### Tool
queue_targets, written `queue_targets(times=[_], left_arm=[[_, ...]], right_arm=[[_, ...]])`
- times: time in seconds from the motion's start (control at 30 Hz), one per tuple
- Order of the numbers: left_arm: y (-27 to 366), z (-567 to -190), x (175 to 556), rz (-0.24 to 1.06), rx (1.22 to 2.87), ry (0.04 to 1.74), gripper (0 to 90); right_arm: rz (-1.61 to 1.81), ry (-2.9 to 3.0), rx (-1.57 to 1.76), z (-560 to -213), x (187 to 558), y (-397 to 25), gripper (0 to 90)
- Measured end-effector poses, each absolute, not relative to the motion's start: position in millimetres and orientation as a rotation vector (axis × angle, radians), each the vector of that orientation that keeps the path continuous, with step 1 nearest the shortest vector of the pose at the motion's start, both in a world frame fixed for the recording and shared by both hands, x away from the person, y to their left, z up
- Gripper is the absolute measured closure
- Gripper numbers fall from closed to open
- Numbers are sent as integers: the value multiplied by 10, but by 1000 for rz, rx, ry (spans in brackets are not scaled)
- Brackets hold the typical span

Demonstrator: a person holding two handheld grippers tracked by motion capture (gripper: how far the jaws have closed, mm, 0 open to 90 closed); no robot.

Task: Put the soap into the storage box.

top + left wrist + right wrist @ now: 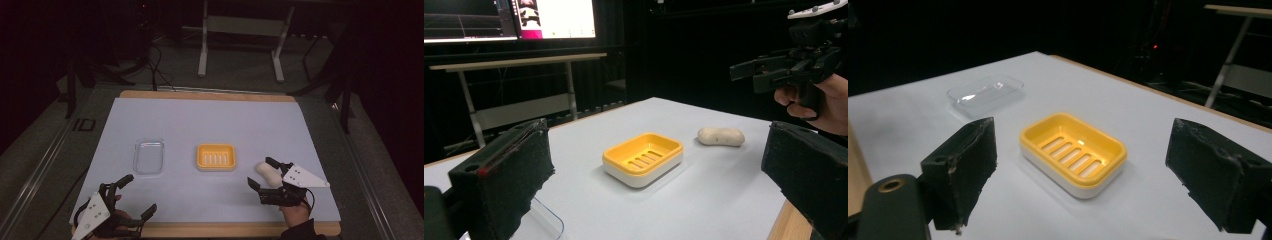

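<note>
Left gripper (pixel 136 197) nearest, fingers apart; right gripper (pixel 261 171) fingers apart over soap (pixel 268 173); yellow soap dish (pixel 216 157) mid-table.

The soap dish (pixel 1073 153) at frame centre looks like glossy yellow plastic on a white base. The lid (pixel 986 93) upper left is clear, shiny plastic. The table cover (pixel 210 120) is matt, its edge (pixel 210 94) wood

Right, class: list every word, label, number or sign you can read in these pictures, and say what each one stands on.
"ID": on the dark floor strip left of the table, high view; these are the one legible marking.
Screens behind the table, left gripper view: text and images too blurred to read.
Yellow soap dish, clear lid, soap bar, left tongs and right tongs: no readable markings.
</note>
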State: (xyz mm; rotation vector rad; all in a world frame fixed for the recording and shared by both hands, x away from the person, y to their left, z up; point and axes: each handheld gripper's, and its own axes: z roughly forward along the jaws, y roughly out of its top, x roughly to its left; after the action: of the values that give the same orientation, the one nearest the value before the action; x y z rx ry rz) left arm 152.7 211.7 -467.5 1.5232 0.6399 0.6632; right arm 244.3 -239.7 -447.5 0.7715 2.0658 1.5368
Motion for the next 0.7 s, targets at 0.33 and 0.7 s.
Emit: queue_targets(times=[0.33,0.7], left_arm=[[2103,-4674,1525,668,1546,628,1],[2091,-4679,1525,666,1563,629,1]], right_arm=[[1518,2160,754,-4499,2495,-2365,110],[1439,2263,806,-4503,2590,-2364,119]])
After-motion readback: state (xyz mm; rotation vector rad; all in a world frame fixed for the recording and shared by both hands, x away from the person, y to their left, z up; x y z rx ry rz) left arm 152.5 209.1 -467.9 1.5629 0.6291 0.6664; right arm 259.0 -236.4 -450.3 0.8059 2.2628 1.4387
